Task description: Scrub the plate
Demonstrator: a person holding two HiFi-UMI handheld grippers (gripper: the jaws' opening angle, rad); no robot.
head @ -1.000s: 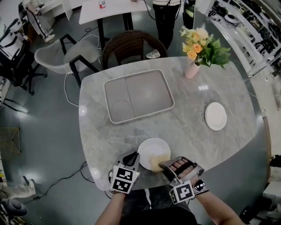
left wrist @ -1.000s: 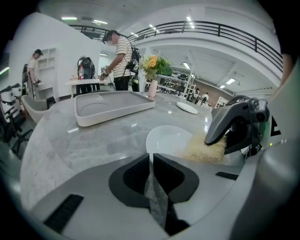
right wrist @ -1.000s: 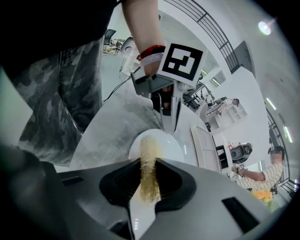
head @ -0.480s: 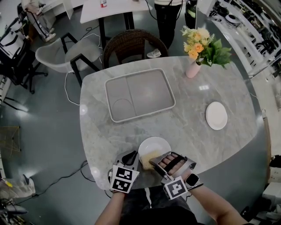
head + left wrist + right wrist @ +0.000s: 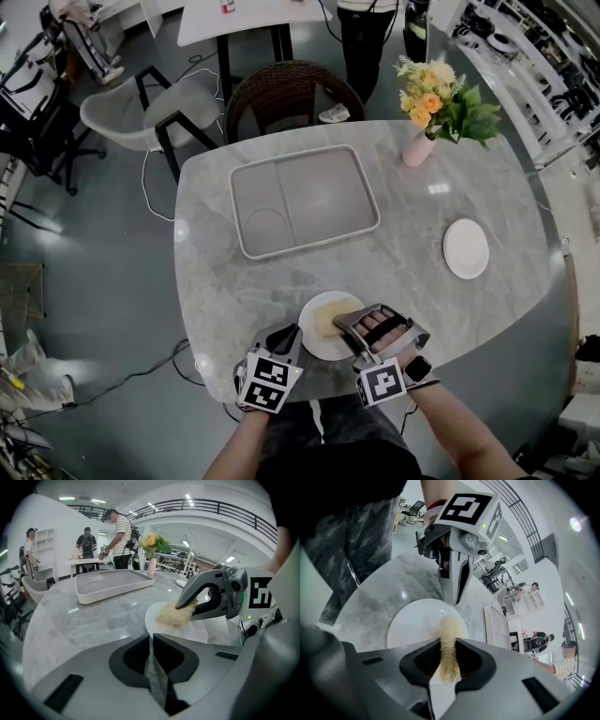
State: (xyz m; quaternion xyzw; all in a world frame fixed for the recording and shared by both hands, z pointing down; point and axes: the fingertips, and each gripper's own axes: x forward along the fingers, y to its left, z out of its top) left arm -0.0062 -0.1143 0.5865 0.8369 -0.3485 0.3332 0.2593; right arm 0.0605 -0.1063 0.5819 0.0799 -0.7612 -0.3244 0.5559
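Note:
A white plate [image 5: 314,343] lies near the table's front edge. My left gripper [image 5: 291,336] is shut on its near-left rim, and the left gripper view shows the rim pinched between the jaws of the left gripper [image 5: 151,641]. My right gripper [image 5: 342,323] is shut on a yellow fibrous scrubbing pad [image 5: 330,319], pressed onto the plate's middle. The left gripper view shows the pad [image 5: 176,615] under the right gripper [image 5: 185,605] on the plate [image 5: 192,630]. In the right gripper view the pad [image 5: 450,634] sticks out of the right gripper [image 5: 448,644] over the plate [image 5: 410,625], with the left gripper [image 5: 454,599] at the far rim.
A grey divided tray [image 5: 319,192] sits at the table's far middle. At the right lies a second small white plate [image 5: 466,248], and a pink vase of flowers [image 5: 419,148] stands at the back right. A wicker chair [image 5: 291,89] and people stand beyond the table.
The right gripper has swept the pad across the plate, from its near-right part leftward and then toward the middle. The left gripper has kept its hold on the rim.

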